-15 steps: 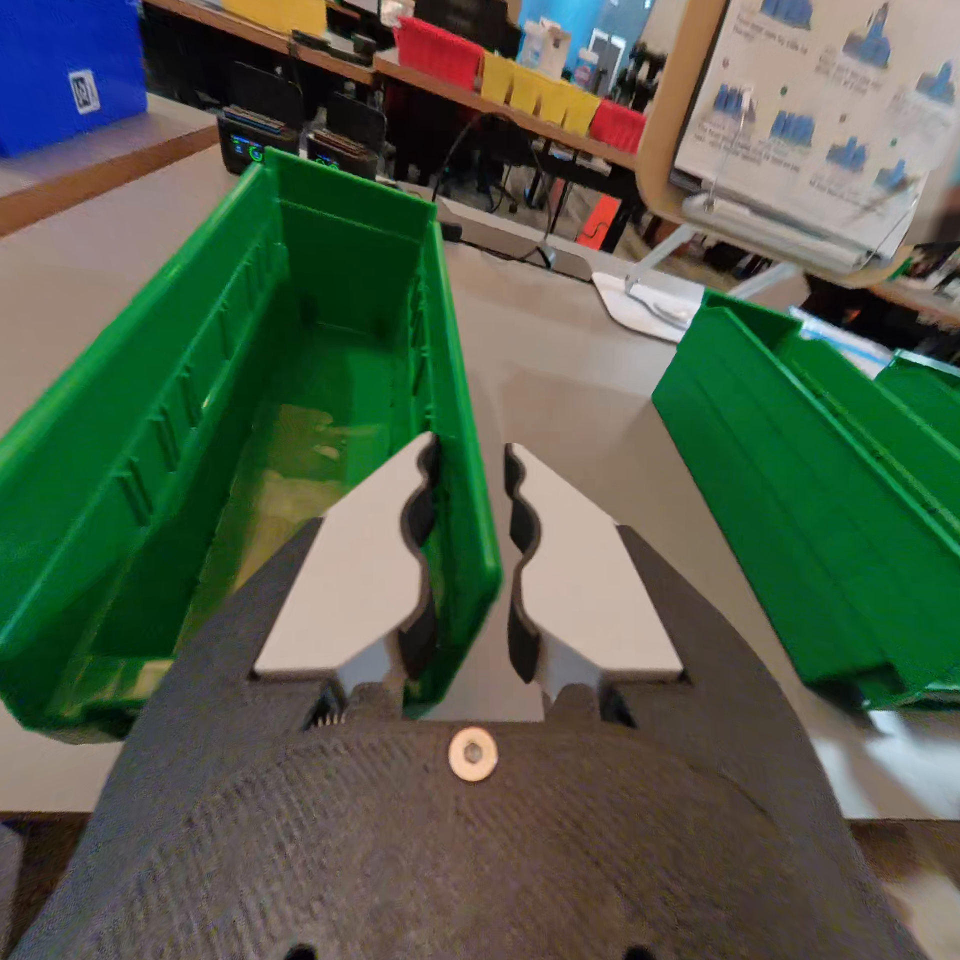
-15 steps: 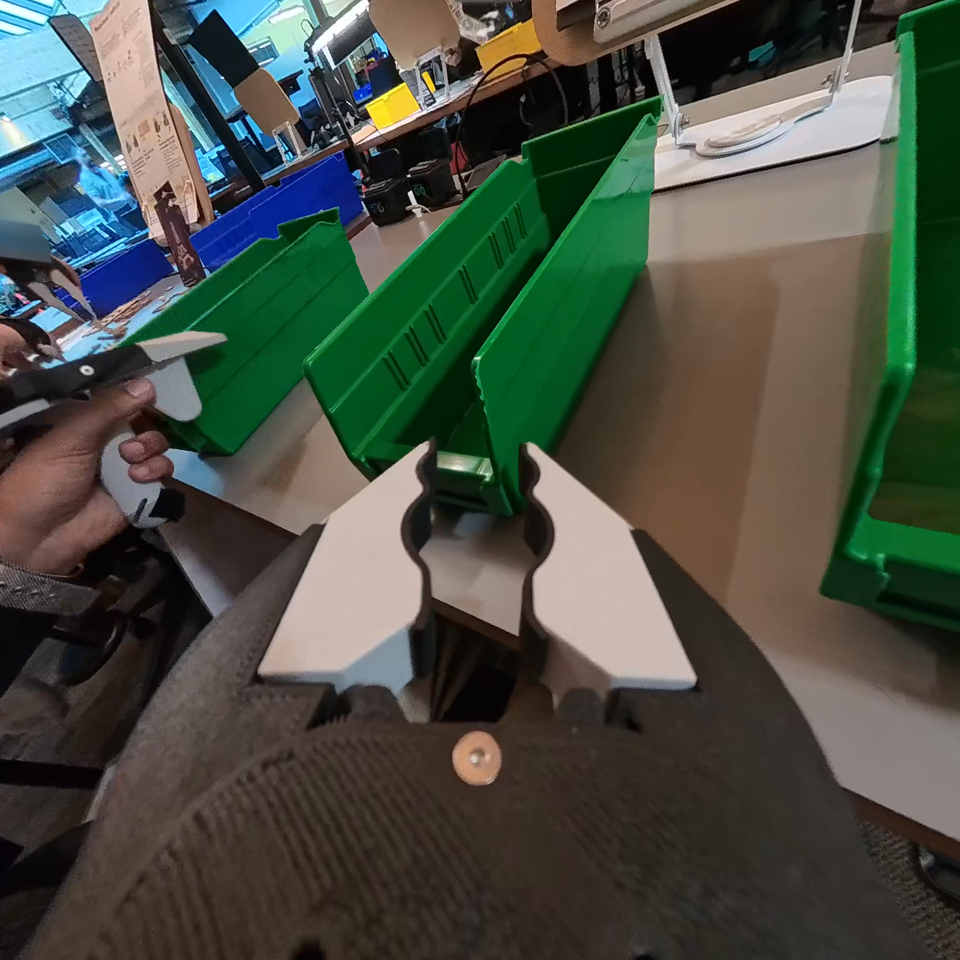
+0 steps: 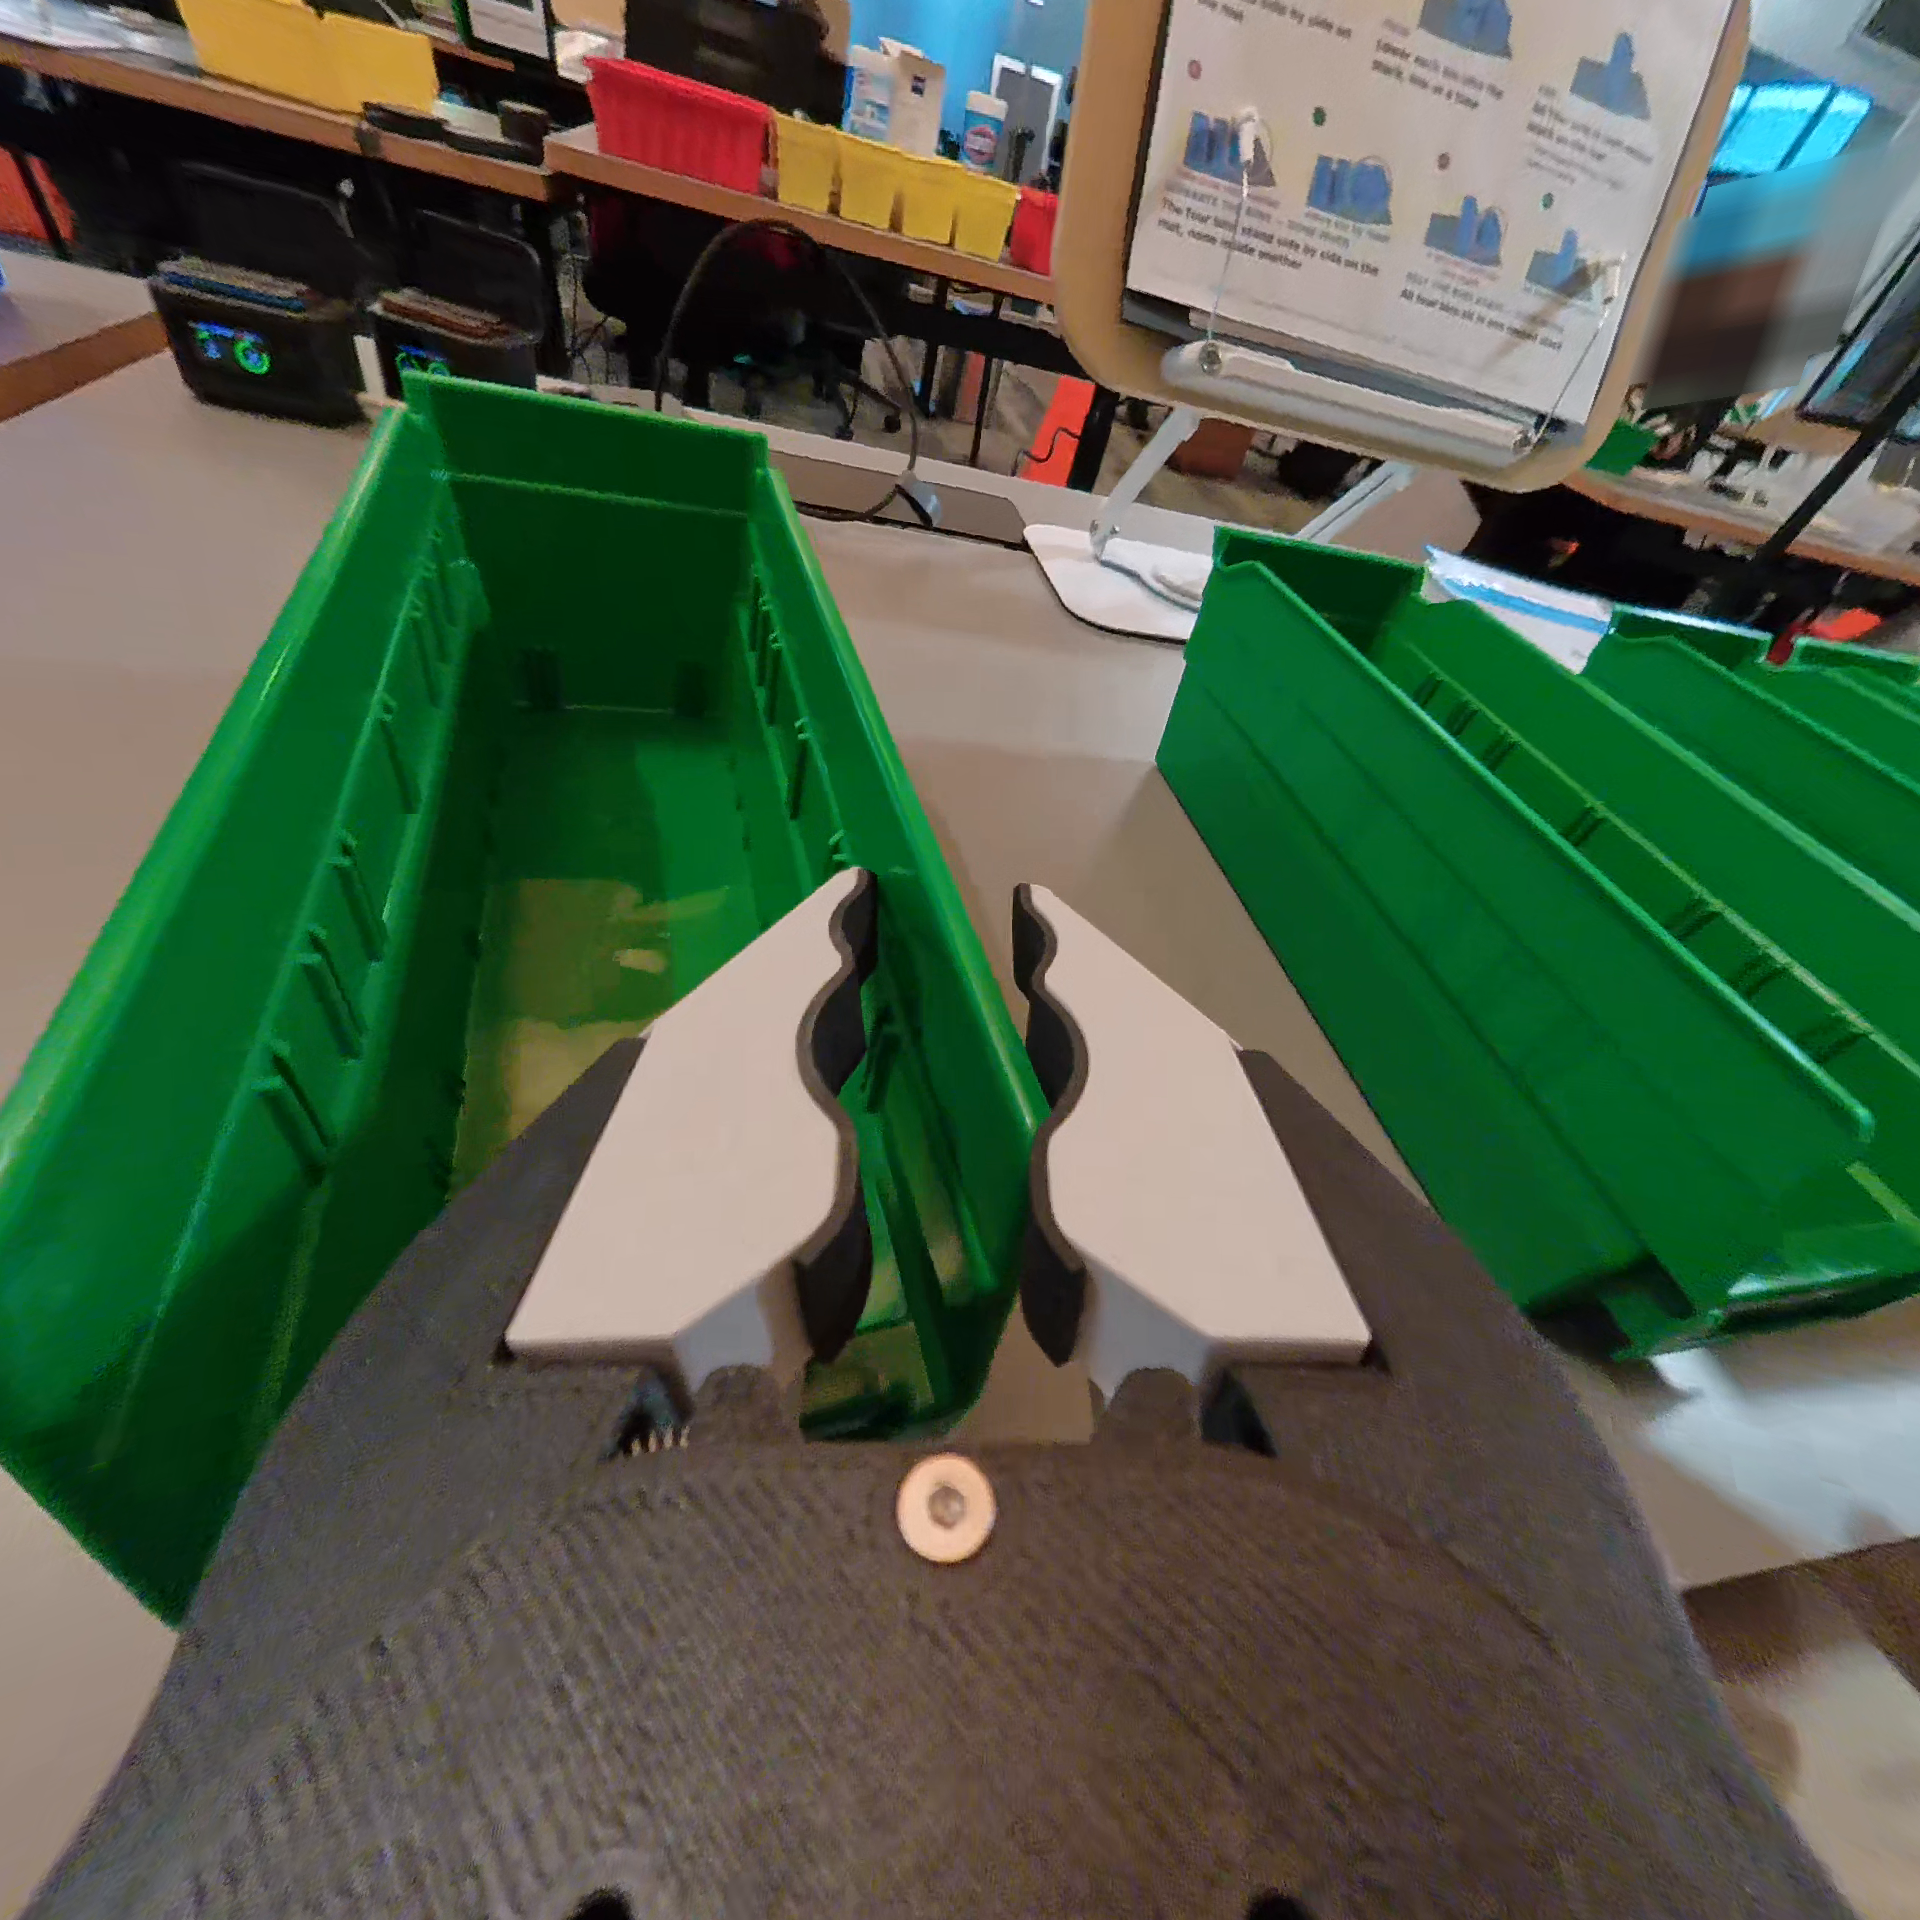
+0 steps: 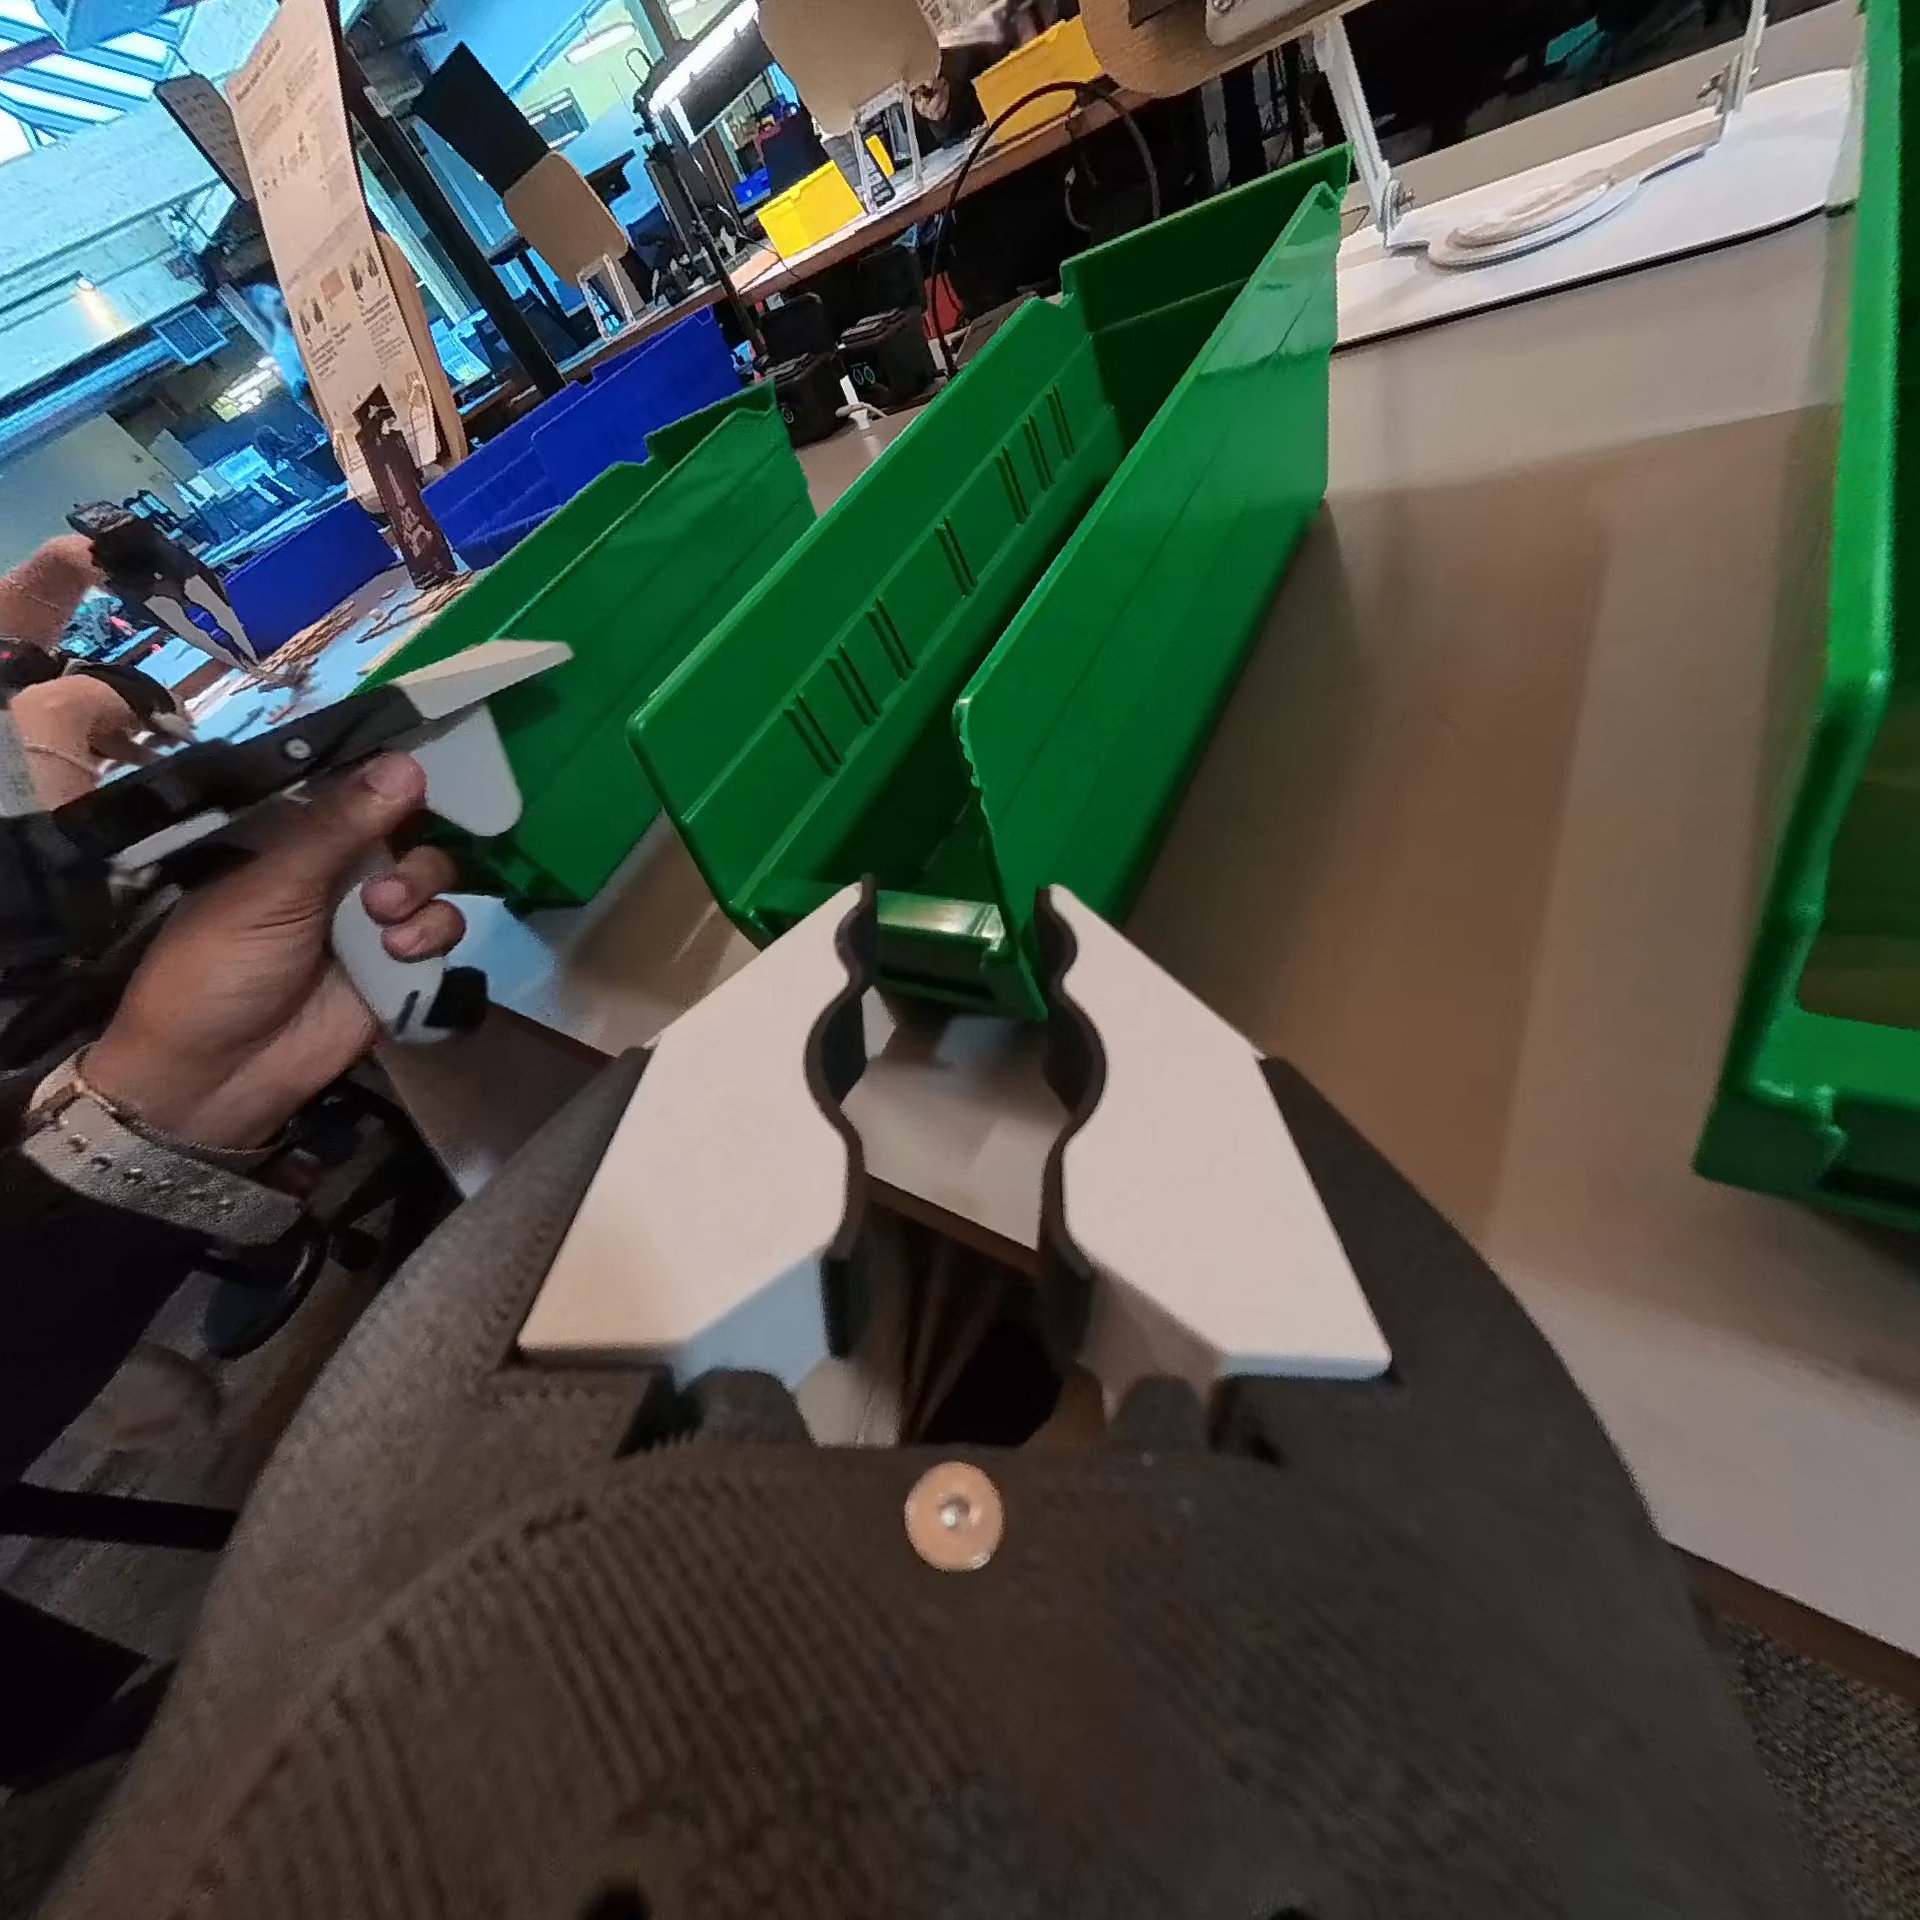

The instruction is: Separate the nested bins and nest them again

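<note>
Left wrist view: the left gripper (image 3: 940,914) is released, its jaws straddling the right wall of a long, empty green bin (image 3: 343,935). The right gripper (image 4: 954,914) is released too, at the end of another bin (image 4: 1049,665).

Green bins, grippers and background items, counted.
The right wrist view shows three long green plastic bins on the one beige surface (image 4: 1455,727): the left bin (image 4: 644,623), the middle bin (image 4: 1091,644) and the right bin (image 4: 1870,727). The left wrist view shows at least three; a possible fourth rim at far right is too cut off to tell. There are two grippers, the left gripper (image 3: 940,894) and the right gripper (image 4: 956,904). Behind stand two black boxes with lit displays (image 3: 249,343), two red tubs (image 3: 675,125) and one clipboard stand (image 3: 1351,208).
</note>
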A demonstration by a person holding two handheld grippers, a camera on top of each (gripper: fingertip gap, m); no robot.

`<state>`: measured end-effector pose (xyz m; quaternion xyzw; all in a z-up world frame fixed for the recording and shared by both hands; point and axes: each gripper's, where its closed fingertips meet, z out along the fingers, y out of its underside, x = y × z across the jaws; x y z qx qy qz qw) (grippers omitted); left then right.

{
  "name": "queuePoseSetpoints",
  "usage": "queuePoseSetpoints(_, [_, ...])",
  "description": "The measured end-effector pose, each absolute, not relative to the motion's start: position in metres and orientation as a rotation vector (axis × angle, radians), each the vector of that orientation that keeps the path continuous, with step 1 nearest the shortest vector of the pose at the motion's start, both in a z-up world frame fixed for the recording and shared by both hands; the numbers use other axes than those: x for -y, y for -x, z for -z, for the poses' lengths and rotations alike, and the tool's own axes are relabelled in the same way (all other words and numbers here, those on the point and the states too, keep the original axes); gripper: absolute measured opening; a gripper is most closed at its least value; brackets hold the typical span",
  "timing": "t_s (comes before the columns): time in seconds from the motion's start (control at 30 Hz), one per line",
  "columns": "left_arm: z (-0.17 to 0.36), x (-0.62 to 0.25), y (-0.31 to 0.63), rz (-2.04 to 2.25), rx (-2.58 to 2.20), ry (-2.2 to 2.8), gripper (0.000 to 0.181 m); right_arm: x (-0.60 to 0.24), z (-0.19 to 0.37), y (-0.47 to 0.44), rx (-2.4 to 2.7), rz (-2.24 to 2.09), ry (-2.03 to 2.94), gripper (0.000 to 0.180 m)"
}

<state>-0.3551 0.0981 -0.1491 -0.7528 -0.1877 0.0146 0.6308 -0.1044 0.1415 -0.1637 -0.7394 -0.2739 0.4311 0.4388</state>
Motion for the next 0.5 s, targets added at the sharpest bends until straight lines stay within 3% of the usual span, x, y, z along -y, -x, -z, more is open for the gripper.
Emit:
queuePoseSetpoints(0.03, [0.149, -0.102, 0.354, -0.05, 0.412, 1.731, 0.024, -0.141, 0.164, 0.105, 0.682, -1.075, 1.839, 0.029])
queuePoseSetpoints(0.5, [0.147, -0.101, 0.343, -0.015, 0.338, 1.716, 0.026, -0.138, 0.162, 0.104, 0.702, -1.058, 1.819, 0.028])
